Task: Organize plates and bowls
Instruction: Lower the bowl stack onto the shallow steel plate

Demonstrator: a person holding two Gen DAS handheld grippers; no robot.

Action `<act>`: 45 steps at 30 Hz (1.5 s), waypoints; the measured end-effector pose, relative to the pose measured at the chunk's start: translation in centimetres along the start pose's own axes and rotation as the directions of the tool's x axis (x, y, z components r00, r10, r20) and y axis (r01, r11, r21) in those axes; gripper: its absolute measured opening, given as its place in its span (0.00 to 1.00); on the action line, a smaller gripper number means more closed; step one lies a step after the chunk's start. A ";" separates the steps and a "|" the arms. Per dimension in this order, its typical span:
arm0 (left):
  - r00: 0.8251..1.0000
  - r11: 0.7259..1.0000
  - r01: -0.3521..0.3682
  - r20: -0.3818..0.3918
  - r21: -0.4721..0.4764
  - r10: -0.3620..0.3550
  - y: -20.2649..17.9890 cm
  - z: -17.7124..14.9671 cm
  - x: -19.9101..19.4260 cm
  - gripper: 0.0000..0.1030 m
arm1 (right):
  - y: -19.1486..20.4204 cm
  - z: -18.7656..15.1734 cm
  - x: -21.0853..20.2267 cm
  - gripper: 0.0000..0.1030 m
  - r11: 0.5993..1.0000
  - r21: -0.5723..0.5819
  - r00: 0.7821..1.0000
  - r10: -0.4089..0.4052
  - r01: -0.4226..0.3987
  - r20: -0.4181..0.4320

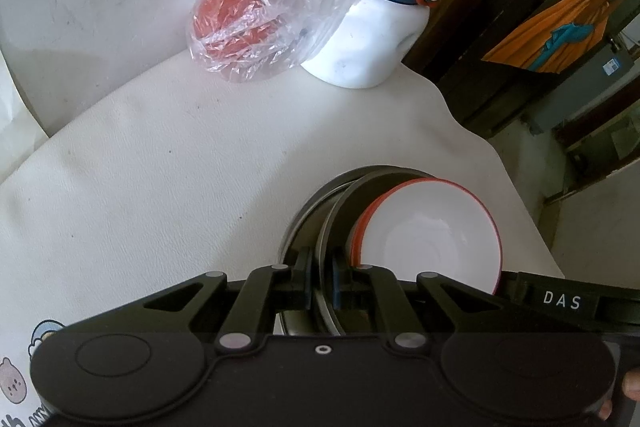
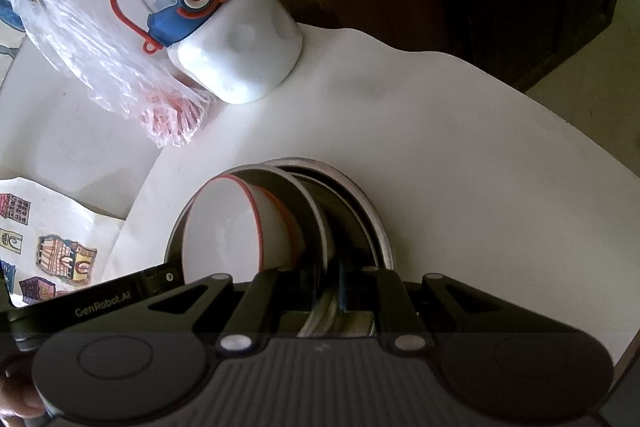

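Note:
A stack of dishes stands on the white table: steel plates [image 1: 320,203] with a white bowl with a red rim [image 1: 432,239] nested inside. My left gripper [image 1: 322,281] is shut on the rim of a steel plate at the stack's near side. In the right wrist view the same white bowl [image 2: 224,231] sits inside the steel plates [image 2: 360,215], and my right gripper [image 2: 324,283] is shut on a steel plate rim from the opposite side. The other gripper's body shows at each view's edge.
A white bottle with a blue lid [image 1: 372,27] [image 2: 240,47] stands at the table's far edge. Beside it lies a clear plastic bag with red things inside [image 1: 248,11] [image 2: 100,59]. A printed cloth [image 2: 44,251] lies at the left. The table edge [image 1: 500,163] drops off at right.

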State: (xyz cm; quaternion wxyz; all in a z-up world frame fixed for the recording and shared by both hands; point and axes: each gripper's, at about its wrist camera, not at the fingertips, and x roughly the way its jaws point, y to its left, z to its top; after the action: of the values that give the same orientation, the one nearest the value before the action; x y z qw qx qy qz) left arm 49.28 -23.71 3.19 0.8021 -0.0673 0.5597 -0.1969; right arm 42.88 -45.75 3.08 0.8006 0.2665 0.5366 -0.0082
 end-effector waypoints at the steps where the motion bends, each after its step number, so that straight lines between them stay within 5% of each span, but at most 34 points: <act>1: 1.000 1.000 0.000 0.000 -0.001 0.000 0.0 0.0 0.0 0.08 | 0.0 0.0 0.0 0.13 1.000 -0.002 1.000 0.000 0.000 0.001; 34: 1.000 1.000 0.010 0.026 -0.012 -0.010 0.3 -0.5 0.0 0.10 | 1.0 0.0 -1.3 0.14 0.995 -0.082 0.995 -0.048 0.055 0.082; 45: 1.000 1.000 0.010 0.026 -0.021 -0.009 0.5 -0.5 -0.2 0.12 | 0.4 -0.2 -1.6 0.26 0.996 -0.067 0.994 -0.049 0.056 0.098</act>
State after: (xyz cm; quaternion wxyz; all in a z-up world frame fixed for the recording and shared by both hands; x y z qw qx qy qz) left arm 48.90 -23.15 3.07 0.8077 -0.0809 0.5509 -0.1939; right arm 42.14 -45.69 4.55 0.8337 0.2237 0.5043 -0.0234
